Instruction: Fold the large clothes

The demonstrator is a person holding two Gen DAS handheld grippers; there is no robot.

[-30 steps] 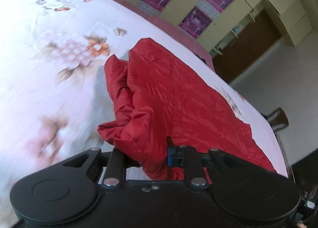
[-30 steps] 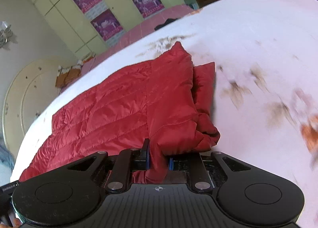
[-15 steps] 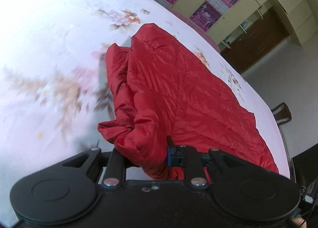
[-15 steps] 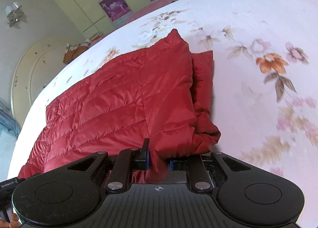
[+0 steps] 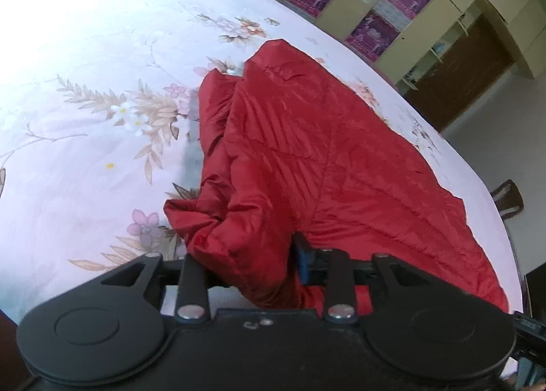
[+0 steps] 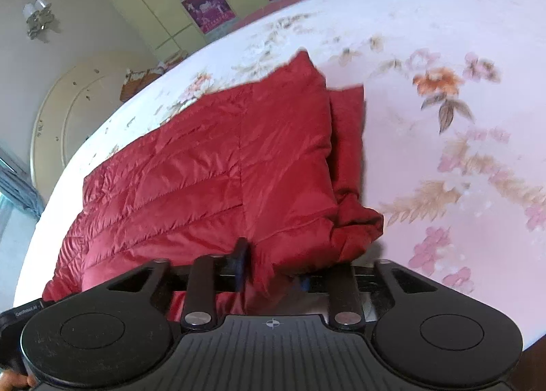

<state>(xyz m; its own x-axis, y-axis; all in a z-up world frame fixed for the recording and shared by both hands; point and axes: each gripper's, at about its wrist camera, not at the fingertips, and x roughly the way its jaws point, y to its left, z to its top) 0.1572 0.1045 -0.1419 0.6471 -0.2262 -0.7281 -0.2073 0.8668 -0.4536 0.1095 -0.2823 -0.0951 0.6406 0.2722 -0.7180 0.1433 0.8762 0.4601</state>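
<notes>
Both my left gripper point(image 5: 250, 266) and right gripper point(image 6: 273, 276) have just been opening, red jacket point(image 5: 307, 152) folded on the floral bed point(image 5: 85, 84) still between jaws; cloth may snag on withdrawal.

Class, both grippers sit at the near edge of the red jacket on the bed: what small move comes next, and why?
Probably draw both grippers back. The jaws of the left gripper and right gripper have just been opening, fabric loose between them, and the jacket lies folded on the bed.
</notes>
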